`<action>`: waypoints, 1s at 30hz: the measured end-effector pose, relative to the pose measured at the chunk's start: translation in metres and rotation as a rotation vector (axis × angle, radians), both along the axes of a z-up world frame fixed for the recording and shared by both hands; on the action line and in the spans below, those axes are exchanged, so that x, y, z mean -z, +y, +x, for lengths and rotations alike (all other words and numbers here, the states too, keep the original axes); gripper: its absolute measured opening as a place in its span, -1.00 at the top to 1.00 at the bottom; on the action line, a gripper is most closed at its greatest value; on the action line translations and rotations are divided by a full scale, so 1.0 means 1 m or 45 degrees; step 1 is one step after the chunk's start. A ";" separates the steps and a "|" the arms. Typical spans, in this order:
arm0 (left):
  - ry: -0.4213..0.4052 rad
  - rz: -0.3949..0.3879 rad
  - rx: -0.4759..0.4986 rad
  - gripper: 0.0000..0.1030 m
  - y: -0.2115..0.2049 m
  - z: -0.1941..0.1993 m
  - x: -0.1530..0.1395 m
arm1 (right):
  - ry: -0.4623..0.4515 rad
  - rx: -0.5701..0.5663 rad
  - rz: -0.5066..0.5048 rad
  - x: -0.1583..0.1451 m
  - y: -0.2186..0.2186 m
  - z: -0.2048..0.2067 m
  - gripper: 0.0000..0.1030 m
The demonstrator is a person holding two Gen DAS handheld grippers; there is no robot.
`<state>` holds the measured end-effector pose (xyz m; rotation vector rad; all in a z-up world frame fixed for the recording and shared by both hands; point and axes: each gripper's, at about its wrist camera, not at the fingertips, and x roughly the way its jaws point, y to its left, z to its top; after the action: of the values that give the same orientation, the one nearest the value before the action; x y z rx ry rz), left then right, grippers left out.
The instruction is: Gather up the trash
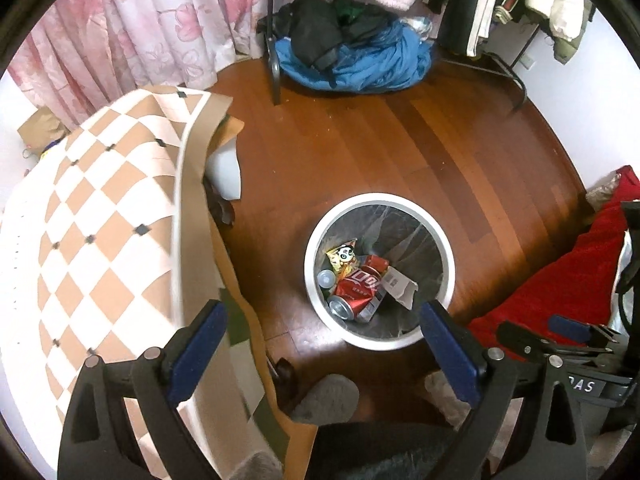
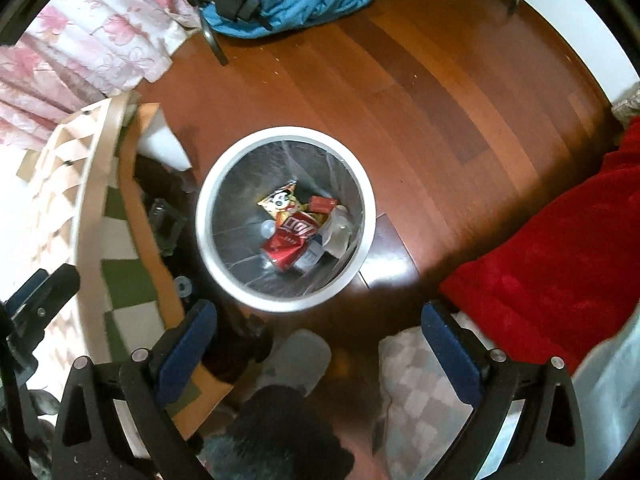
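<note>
We hold our left gripper (image 1: 322,322) and our right gripper (image 2: 318,322) above the floor with their blue-padded fingers spread wide and nothing between them. Below both stands the white trash bin (image 1: 447,268), round and lined with a clear bag, upright on the wooden floor (image 1: 360,152). Inside it we see a crushed red can (image 1: 358,288), a yellow snack wrapper (image 1: 342,258), a white bottle cap (image 1: 326,279) and a torn piece of paper (image 1: 400,286). Just to the bin's left a checkered tablecloth (image 1: 100,208) hangs over the table edge; to its right lies a red blanket (image 2: 552,264). A grey slipper (image 2: 298,360) sits near the bin, between our fingers in the right view. Well beyond, a blue garment pile (image 1: 360,64) lies under a clothes rack by the floral curtain (image 1: 120,20).
</note>
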<state>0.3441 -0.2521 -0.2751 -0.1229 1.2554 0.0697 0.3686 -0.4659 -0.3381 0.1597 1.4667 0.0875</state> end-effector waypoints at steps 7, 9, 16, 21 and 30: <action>-0.080 -0.001 0.031 -0.92 0.001 -0.036 -0.057 | -0.083 -0.020 0.099 -0.064 0.002 -0.044 -1.00; -0.112 -0.020 0.048 -0.92 0.001 -0.048 -0.076 | -0.116 -0.022 0.134 -0.084 0.002 -0.058 -1.00; -0.211 -0.080 0.128 -0.92 -0.001 -0.086 -0.134 | -0.246 -0.057 0.216 -0.158 0.003 -0.105 -1.00; -0.277 -0.151 0.166 -0.92 -0.002 -0.111 -0.170 | -0.321 -0.087 0.291 -0.208 0.004 -0.137 -1.00; -0.367 -0.262 0.193 -0.92 0.010 -0.156 -0.221 | -0.415 -0.131 0.370 -0.272 0.002 -0.185 -1.00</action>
<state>0.1884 -0.2419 -0.0537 -0.2077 0.9780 -0.2026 0.1839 -0.4636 -0.0660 0.2916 1.1306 0.3938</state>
